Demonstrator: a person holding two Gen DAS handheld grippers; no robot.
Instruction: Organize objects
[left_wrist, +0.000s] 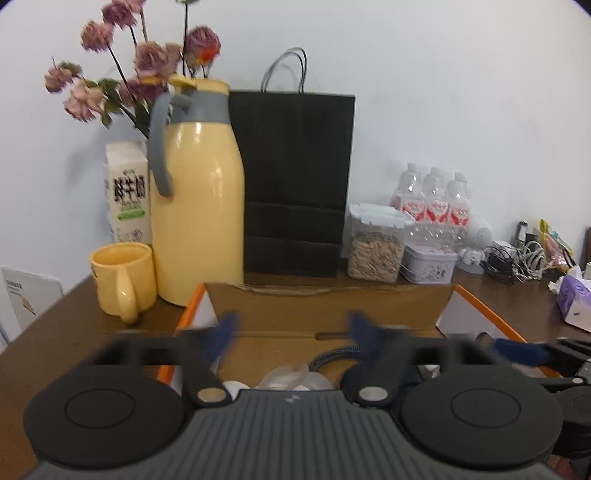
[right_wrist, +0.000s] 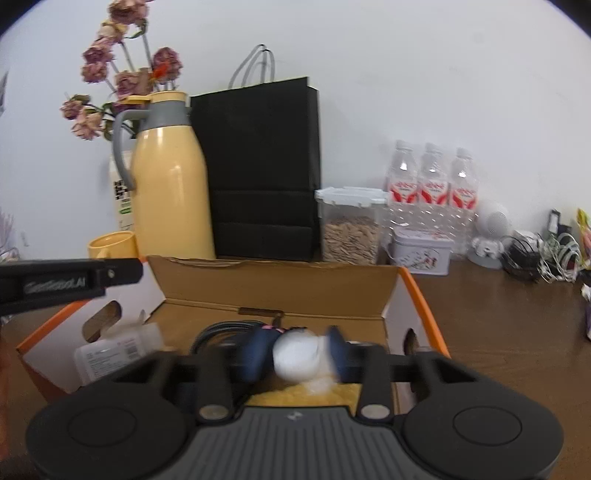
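An open cardboard box with orange edges (left_wrist: 325, 295) (right_wrist: 273, 284) sits on the brown table in front of both grippers. My left gripper (left_wrist: 293, 332) hangs over the box, jaws wide apart, nothing between the blue pads. Below it lie a dark braided cable (left_wrist: 332, 356) and pale, blurred items. My right gripper (right_wrist: 295, 350) is over the box too, with a white round object (right_wrist: 295, 356) between its blue pads; the right pad stands slightly off it. A white plastic bottle (right_wrist: 114, 350) lies in the box's left part. The left gripper's finger (right_wrist: 70, 282) shows at the left edge.
Behind the box stand a yellow thermos (left_wrist: 199, 195), a yellow mug (left_wrist: 123, 280), a milk carton (left_wrist: 127, 192), a black paper bag (left_wrist: 295, 177), a seed jar (right_wrist: 351, 229), a tin (right_wrist: 421, 251) and water bottles (right_wrist: 430, 184). Tangled cables (right_wrist: 535, 254) lie at right.
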